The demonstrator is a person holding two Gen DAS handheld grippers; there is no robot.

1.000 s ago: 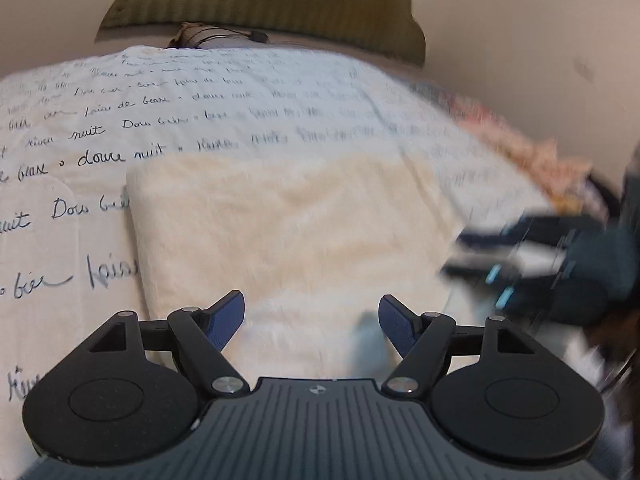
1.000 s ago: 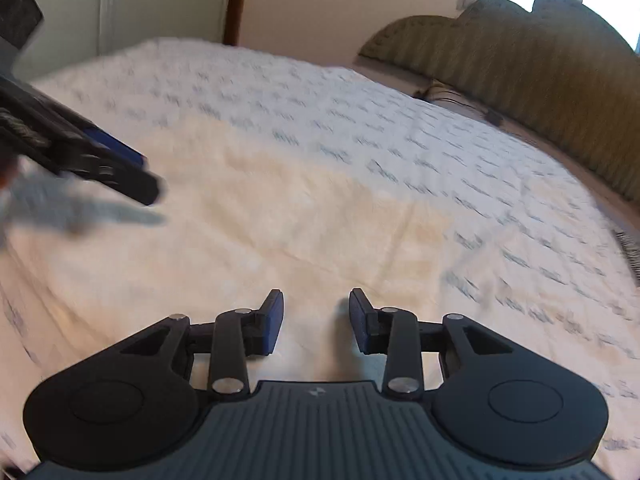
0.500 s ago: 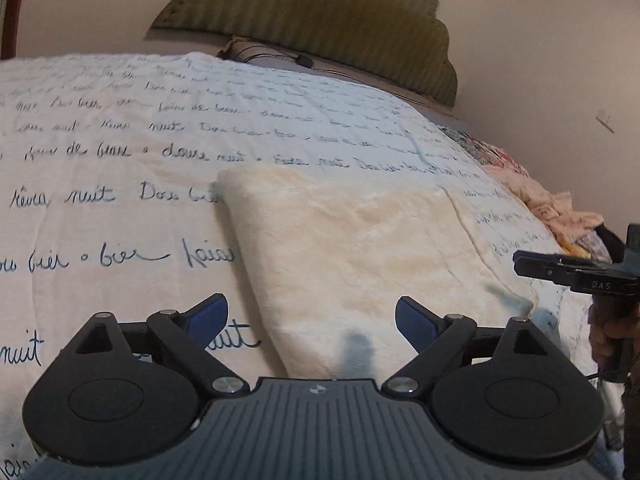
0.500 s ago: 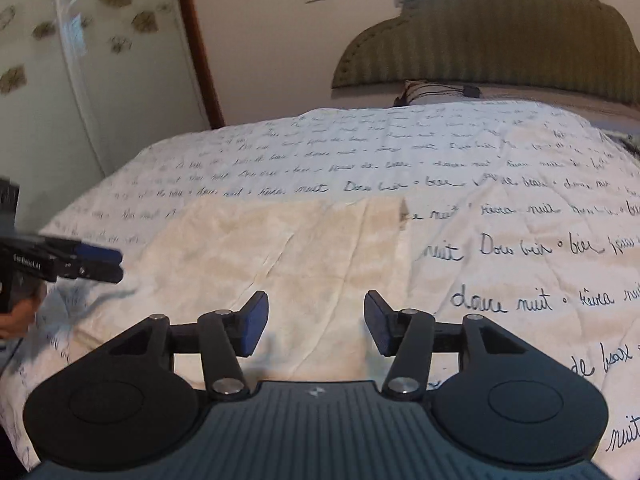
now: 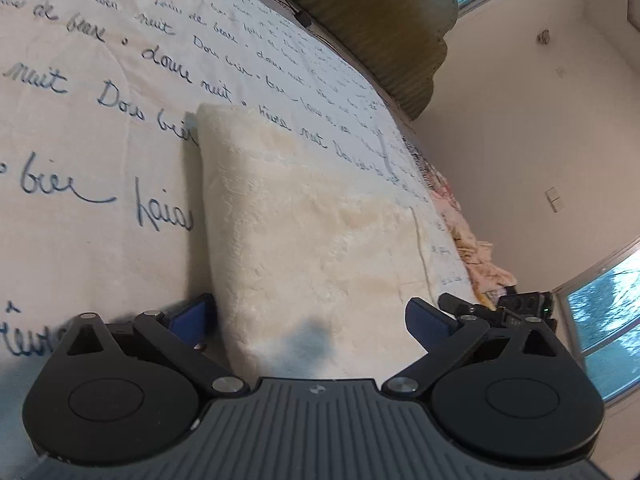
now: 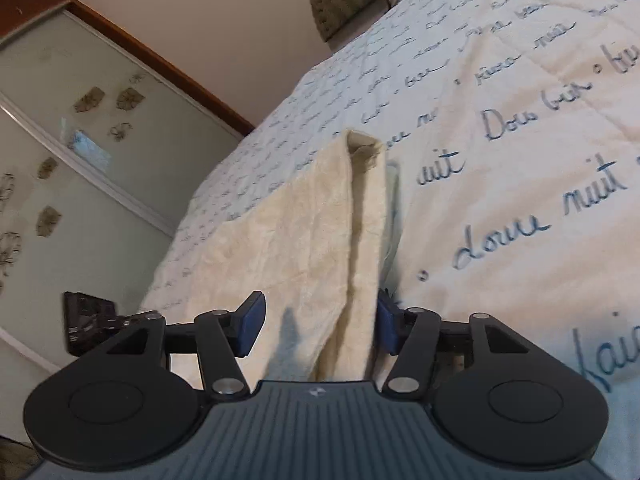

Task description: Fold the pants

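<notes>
Both views have tilted; pants [image 5: 320, 232] lie on lettered bedspread [image 5: 100, 128].

Cream pants [image 5: 320, 232] on a white bedspread [image 5: 100, 152] with blue handwriting; olive striped headboard [image 5: 372, 8]

A script-printed bedspread [image 5: 120, 152], an olive headboard [image 5: 380, 12], and a wardrobe door [image 6: 80, 128].

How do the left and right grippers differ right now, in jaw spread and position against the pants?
The left gripper stands wider than the right gripper. Both have just been opening. The left straddles one near edge of the cream folded pants, one pad beside it; the right straddles the opposite layered edge, one pad close alongside. Shared: blue pads, neither clamped on cloth.
</notes>
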